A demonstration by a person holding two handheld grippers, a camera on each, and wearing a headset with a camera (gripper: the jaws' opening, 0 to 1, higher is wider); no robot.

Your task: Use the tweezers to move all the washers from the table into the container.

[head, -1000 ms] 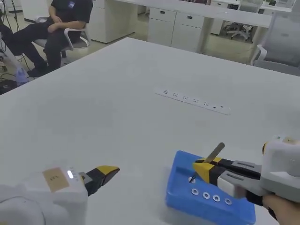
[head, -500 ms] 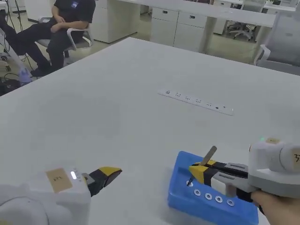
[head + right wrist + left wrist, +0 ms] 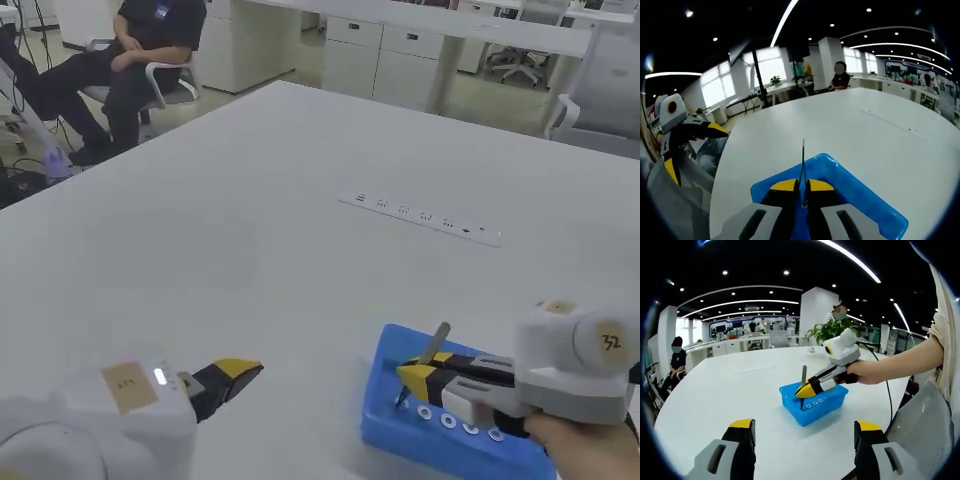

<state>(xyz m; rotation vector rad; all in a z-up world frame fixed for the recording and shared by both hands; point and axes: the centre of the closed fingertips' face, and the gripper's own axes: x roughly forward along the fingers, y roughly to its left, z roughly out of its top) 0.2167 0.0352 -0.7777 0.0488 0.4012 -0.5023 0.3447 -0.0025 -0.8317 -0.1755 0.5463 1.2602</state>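
- White table [image 3: 250,250] spans the frame, open surface at left and centre
- Blue container [image 3: 385,425] at lower right; washers [image 3: 448,421] in a row inside
- Right gripper [image 3: 415,373] jaws clamp tweezers [image 3: 435,342], tip down in container
- Left gripper [image 3: 240,372] at lower left, jaws wide, well apart from container

R gripper [image 3: 412,374] moved further in over blue container [image 3: 382,428], tweezers [image 3: 436,343] sunk lower inside it, tip now closer to washers [image 3: 448,421] on the floor
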